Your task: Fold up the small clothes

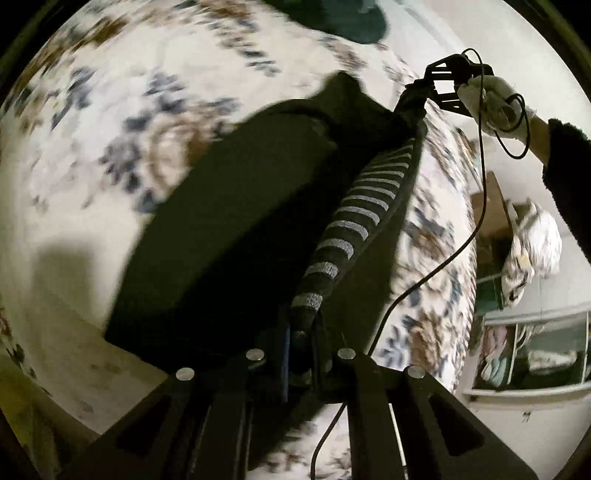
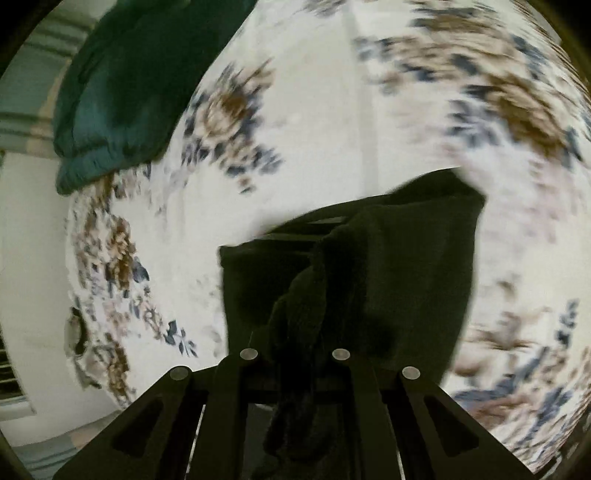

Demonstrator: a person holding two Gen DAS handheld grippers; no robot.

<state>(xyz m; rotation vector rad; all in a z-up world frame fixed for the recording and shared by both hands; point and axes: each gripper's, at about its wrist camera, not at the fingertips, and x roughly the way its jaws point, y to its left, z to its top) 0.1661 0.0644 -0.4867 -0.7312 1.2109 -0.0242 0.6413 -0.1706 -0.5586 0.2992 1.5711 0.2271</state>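
A small black garment (image 1: 236, 229) with a grey-striped waistband (image 1: 351, 229) hangs stretched between my two grippers above a floral bedsheet (image 1: 110, 110). My left gripper (image 1: 306, 332) is shut on one end of the waistband. My right gripper (image 1: 428, 86), held by a gloved hand, is shut on the other end at the upper right of the left wrist view. In the right wrist view the black garment (image 2: 388, 266) bunches between the right gripper's (image 2: 295, 354) fingers and hangs down over the floral sheet (image 2: 314, 110). Both views are motion-blurred.
A dark green cloth (image 2: 122, 85) lies on the bed at the far side, also at the top of the left wrist view (image 1: 351, 22). A cable (image 1: 443, 258) trails from the right gripper. Shelves with clutter (image 1: 528, 354) stand beyond the bed's edge.
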